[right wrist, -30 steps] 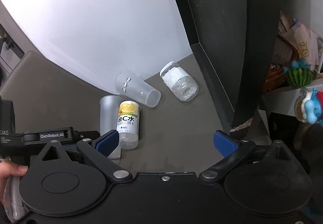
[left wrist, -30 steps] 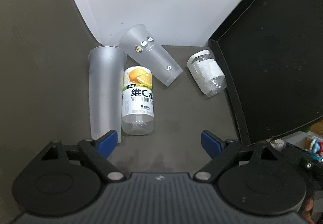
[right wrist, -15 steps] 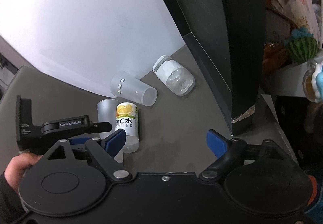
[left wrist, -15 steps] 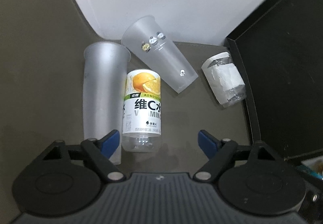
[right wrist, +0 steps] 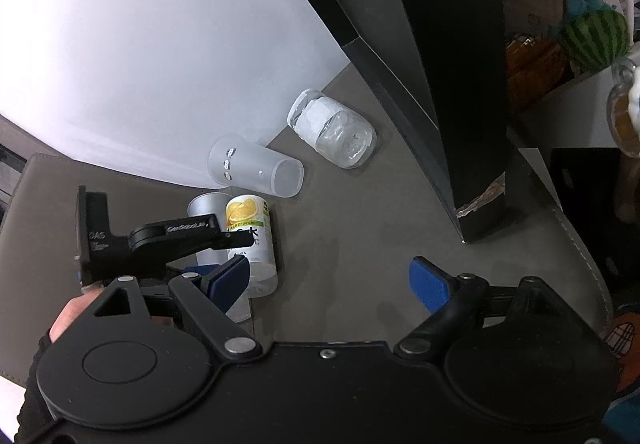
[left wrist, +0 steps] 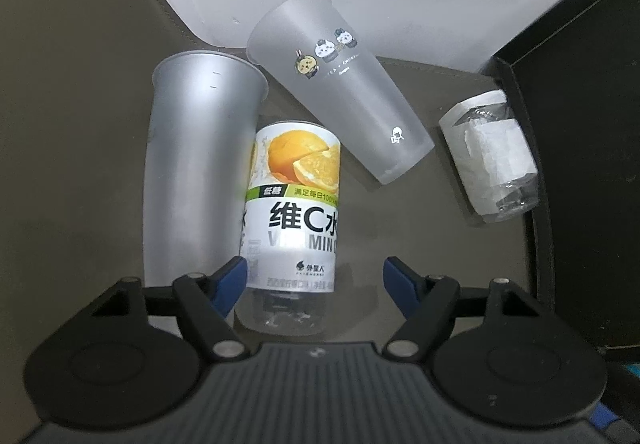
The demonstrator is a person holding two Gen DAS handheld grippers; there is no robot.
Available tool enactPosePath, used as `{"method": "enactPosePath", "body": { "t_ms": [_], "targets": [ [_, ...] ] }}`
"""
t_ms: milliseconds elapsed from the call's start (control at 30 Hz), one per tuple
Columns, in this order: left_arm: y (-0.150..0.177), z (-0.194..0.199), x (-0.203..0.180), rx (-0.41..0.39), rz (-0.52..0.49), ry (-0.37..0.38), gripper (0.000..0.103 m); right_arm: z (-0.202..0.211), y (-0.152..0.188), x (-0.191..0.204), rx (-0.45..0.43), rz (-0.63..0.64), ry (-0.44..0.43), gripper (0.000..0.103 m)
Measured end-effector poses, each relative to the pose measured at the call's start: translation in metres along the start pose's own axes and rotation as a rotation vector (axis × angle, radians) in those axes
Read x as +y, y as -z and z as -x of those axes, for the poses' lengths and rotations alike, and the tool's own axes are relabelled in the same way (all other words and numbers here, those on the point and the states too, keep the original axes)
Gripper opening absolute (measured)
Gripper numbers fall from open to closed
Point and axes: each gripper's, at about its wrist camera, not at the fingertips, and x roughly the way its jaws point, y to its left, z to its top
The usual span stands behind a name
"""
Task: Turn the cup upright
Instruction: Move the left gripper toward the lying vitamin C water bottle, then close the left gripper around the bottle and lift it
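The left gripper (left wrist: 314, 276), jaws spread and empty, sat nearest, over the vitamin bottle (left wrist: 294, 212). The plain cup (left wrist: 200, 164) lay touching the bottle's left side, long axis pointing away, rim far. The right gripper (right wrist: 330, 280) hung open, farther back.

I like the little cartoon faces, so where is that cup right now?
The cartoon cup lies on its side near the white wall, between the plain cup on the left and the jar on the right.

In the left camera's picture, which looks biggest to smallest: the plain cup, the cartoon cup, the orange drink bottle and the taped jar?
1. Plain cup, though it lies nearer the camera.
2. Cartoon cup and orange drink bottle: too alike to rank.
3. Taped jar, smallest.
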Motion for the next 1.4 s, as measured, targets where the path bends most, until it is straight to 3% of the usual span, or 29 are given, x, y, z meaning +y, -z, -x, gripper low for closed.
{"method": "enactPosePath", "body": {
  "t_ms": [267,400,533,1400],
  "targets": [
    [-0.001,-0.023,-0.009,-0.002,-0.009,-0.055,0.072,0.002,-0.002,0.0,0.0,-0.004,-0.001,0.087],
    [0.003,-0.037,-0.013,0.006,0.005,-0.08,0.061,0.006,-0.004,0.0,-0.016,0.0,-0.001,0.087],
    [0.006,-0.041,-0.016,-0.008,-0.01,-0.078,0.061,0.008,-0.004,-0.002,-0.021,-0.009,0.006,0.087],
    [0.055,0.021,-0.007,-0.034,0.002,0.116,0.06,0.0,0.004,0.0,-0.013,-0.032,0.013,0.087]
  ]
}}
